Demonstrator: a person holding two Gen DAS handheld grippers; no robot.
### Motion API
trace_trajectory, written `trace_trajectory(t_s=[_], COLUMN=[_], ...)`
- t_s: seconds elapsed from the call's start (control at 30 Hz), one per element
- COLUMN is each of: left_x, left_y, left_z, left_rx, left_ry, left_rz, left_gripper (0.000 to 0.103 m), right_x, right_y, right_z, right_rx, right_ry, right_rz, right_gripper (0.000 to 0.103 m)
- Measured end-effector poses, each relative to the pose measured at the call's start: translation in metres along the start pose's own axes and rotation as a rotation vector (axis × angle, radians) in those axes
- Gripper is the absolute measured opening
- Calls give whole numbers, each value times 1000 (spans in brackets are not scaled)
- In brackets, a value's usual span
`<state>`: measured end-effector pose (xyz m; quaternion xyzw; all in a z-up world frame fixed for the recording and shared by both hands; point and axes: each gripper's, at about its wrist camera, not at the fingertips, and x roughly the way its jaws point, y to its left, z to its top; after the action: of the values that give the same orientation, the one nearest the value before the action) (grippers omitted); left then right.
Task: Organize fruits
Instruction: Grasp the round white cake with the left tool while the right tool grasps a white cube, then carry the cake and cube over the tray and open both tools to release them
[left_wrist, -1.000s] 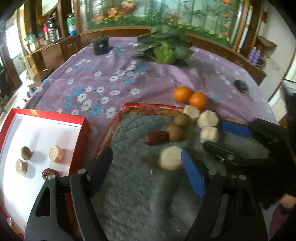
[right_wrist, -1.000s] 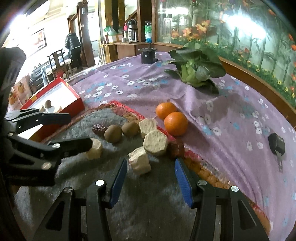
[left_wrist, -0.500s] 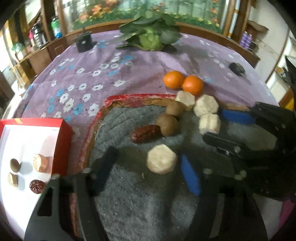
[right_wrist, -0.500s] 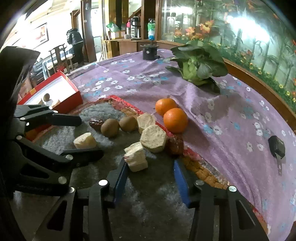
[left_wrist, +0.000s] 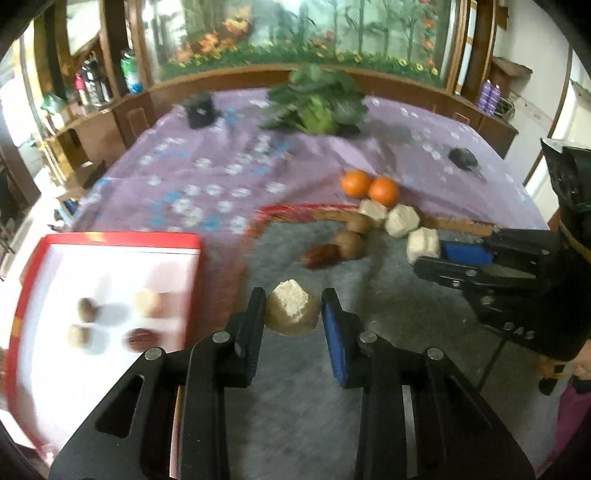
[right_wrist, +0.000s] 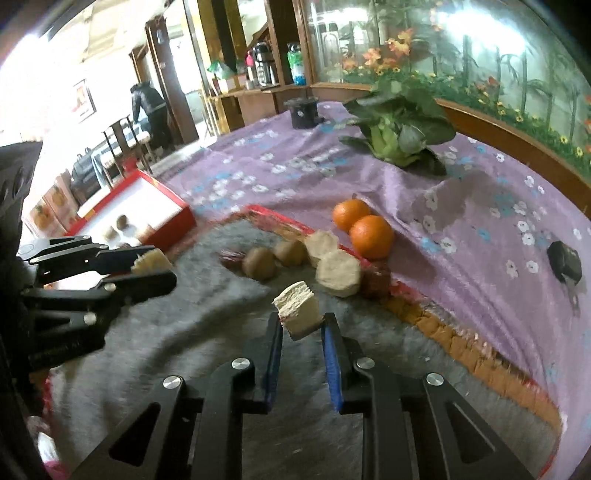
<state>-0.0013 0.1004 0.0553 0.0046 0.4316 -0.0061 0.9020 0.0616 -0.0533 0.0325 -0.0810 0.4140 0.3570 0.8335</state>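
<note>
Gripping a pale, crumbly, faceted lump (left_wrist: 292, 313) above the fuzzy grey mat (left_wrist: 303, 402), the left gripper (left_wrist: 293, 314) is clamped on it. The right gripper (right_wrist: 300, 320) pinches a layered cream block (right_wrist: 298, 310), tilted, near two smooth oranges (right_wrist: 371, 236).

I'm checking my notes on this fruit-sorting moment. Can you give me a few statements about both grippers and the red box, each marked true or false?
1. The left gripper is shut on a pale hexagonal cake. True.
2. The right gripper is open and empty. False: it clamps a pale square cake.
3. The red box already holds four items. True.
4. Two oranges lie inside the red box. False: they sit on the purple floral tablecloth.
</note>
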Motion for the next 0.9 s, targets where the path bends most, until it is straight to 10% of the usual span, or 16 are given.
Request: trace_trajectory(t_s=[0.47, 0.9], left_x=[-37, -18], left_y=[123, 156], left_z=[-43, -58], left_rx=[-161, -227], left_ry=[11, 57], left_rz=[225, 306], left_gripper=[30, 30], right_x=[22, 87], right_y=[126, 192], right_z=[35, 44], right_rx=[-138, -233], right_ry=[-5, 129], right_rz=[188, 283], right_gripper=[21, 21])
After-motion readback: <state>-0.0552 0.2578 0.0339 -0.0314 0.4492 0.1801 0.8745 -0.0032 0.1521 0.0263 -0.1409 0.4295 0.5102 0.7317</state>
